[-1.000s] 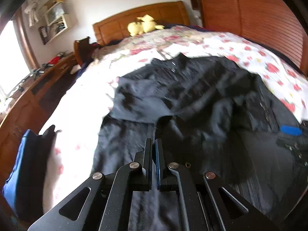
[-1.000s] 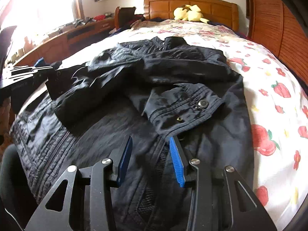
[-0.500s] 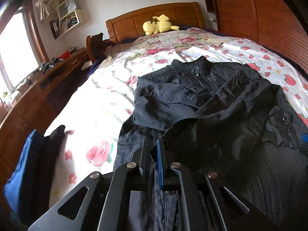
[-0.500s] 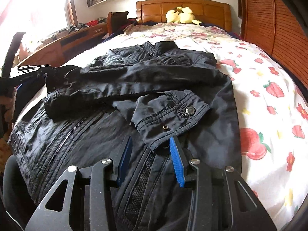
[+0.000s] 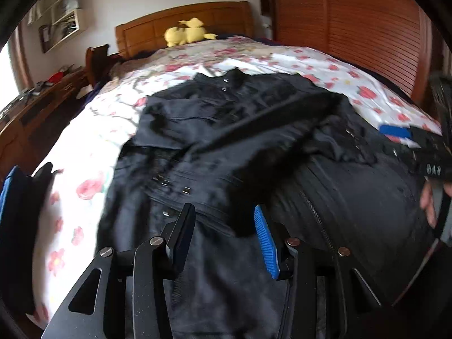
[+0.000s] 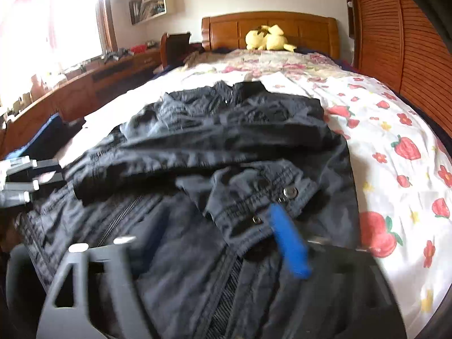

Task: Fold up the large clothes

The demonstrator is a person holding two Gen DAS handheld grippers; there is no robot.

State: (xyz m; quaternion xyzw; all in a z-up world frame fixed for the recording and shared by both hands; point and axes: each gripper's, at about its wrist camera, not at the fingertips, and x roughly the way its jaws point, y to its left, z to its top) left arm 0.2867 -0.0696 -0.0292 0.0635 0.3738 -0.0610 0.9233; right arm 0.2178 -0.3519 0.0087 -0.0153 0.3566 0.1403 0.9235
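A black jacket (image 5: 254,141) lies front up on the bed, zip towards me, both sleeves laid across its chest. My left gripper (image 5: 223,231) hovers low over the lower front; its jaws are opening, and the dark end of one sleeve (image 5: 243,223) lies loose between them, not pinched. In the right wrist view the jacket (image 6: 226,141) fills the middle. My right gripper (image 6: 209,248) is blurred and its jaws are opening wide. The snap-buttoned cuff (image 6: 271,195) lies just beyond its blue pad (image 6: 288,243), unheld. The right gripper's blue pad (image 5: 395,132) shows at the left wrist view's right edge.
The floral bedsheet (image 6: 395,169) spreads to the right and far side. A yellow plush toy (image 5: 189,31) rests by the wooden headboard. A louvred wooden wardrobe (image 5: 353,28) lines the right, a long desk (image 6: 84,84) the left. A blue and dark bundle (image 5: 17,212) hangs off the bed's left edge.
My left gripper, shut a second ago, now has its jaws apart over the jacket, and its view has swung right. The right jaws have spread much wider. The sleeve now lies across the chest.
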